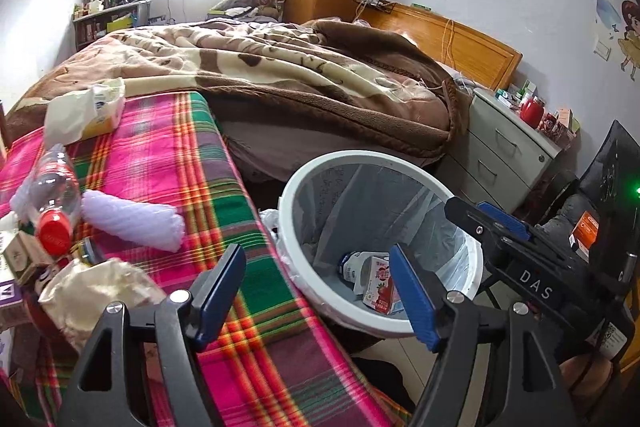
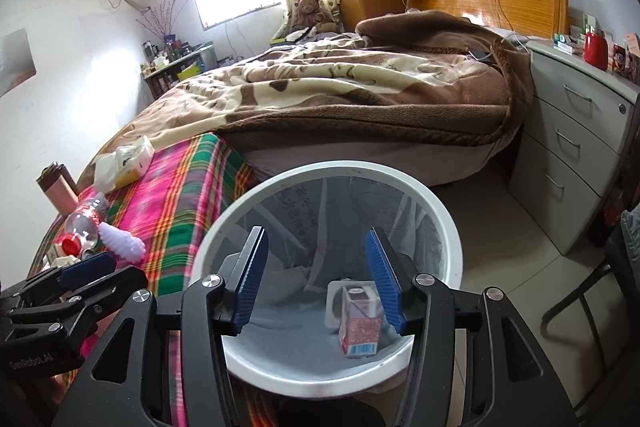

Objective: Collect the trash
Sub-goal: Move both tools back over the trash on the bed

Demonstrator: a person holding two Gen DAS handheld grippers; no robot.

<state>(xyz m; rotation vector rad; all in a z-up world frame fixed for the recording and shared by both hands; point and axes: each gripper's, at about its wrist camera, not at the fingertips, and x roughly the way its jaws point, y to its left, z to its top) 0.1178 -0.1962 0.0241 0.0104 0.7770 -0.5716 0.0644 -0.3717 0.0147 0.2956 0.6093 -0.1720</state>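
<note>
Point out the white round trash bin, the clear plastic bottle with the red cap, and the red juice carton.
White round trash bin [image 2: 448, 223]: right wrist view, on its rim.
Clear plastic bottle with the red cap [image 1: 56, 183]: left wrist view, on its body.
Red juice carton [image 2: 360, 331]: right wrist view, on its front face.

Your left gripper [image 1: 318, 291] tilts downward with its blue-padded jaws spread apart and nothing between the pads. Your right gripper [image 2: 316, 283] points down at a similar slant, jaws parted and empty as well. The two sit side by side, close together, each showing at the edge of the other's view.
</note>
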